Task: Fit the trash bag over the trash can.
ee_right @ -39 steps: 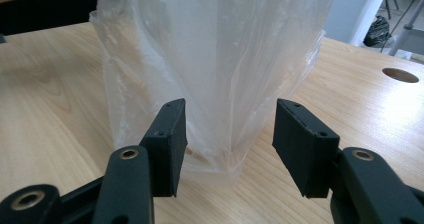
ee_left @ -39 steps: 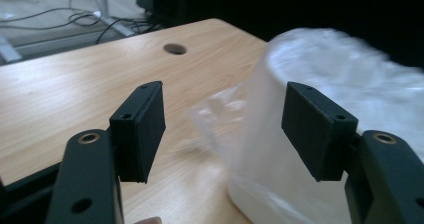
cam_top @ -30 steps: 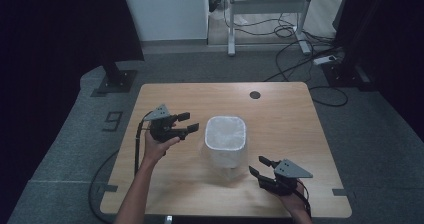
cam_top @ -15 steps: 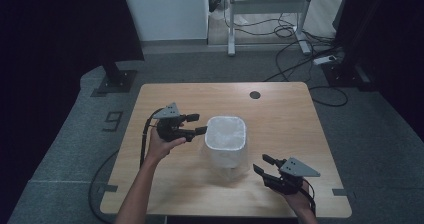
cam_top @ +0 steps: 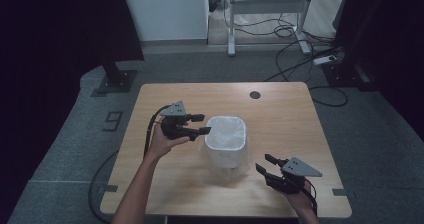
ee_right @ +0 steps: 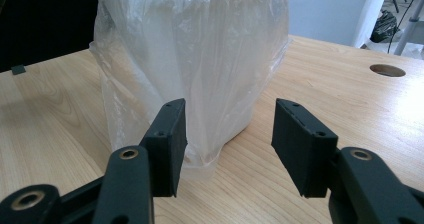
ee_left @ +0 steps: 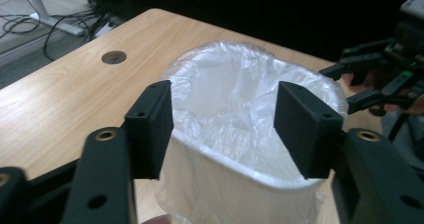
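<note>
Both grippers gape, holding nothing; your left gripper has reached the bin's rim, jaws just closing; right gripper waits beside.

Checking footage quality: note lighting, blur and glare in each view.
High view: dim, dark surroundings, soft detail on the bin. Left gripper view: near black parts blurred, the bag liner bright and washed out. Right gripper view: bag glossy, table evenly lit, background bright.

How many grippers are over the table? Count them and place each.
2. The left gripper is at the rim of the white bin, jaws open. The right gripper is near the table's front right, jaws open.
</note>
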{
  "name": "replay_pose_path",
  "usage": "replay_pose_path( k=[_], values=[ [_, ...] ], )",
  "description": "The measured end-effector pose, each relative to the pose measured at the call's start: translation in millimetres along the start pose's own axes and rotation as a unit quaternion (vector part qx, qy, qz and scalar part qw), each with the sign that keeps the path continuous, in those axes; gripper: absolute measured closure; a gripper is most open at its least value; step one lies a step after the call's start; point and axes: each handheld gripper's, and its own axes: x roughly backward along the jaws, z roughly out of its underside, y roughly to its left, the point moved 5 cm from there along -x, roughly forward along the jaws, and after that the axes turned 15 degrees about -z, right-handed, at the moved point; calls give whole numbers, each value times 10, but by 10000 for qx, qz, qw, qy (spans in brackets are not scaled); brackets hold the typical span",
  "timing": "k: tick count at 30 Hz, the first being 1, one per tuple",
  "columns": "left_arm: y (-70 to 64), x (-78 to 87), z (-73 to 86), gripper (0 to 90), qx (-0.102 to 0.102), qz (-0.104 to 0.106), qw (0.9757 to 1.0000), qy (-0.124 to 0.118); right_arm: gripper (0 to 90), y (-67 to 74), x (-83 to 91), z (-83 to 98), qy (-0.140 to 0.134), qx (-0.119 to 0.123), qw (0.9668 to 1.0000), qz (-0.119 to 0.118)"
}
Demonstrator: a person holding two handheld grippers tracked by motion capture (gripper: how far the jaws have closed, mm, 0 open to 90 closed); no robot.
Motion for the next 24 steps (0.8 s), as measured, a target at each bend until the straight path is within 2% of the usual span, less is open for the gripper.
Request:
replay_pose_path(
  k=[4, 15, 18, 24],
  values=[
    [-41, -44, -43, 431, -93, 18, 9999, 97, 481, 5, 8, -3, -7, 9, 10000, -21],
    [-120, -160, -95, 436, -295, 302, 9985, 359, 482, -24, 35, -1, -18, -20, 10000, 22],
    [-153, -219, -102, 445, -415, 329, 9970, 560, 483, -29, 36, 5, -6, -29, 10000, 27],
    [-192, -372, -76, 449, -674, 270, 9915, 1082, 486, -48, 31, 21, 55, -106, 9999, 107]
  ],
)
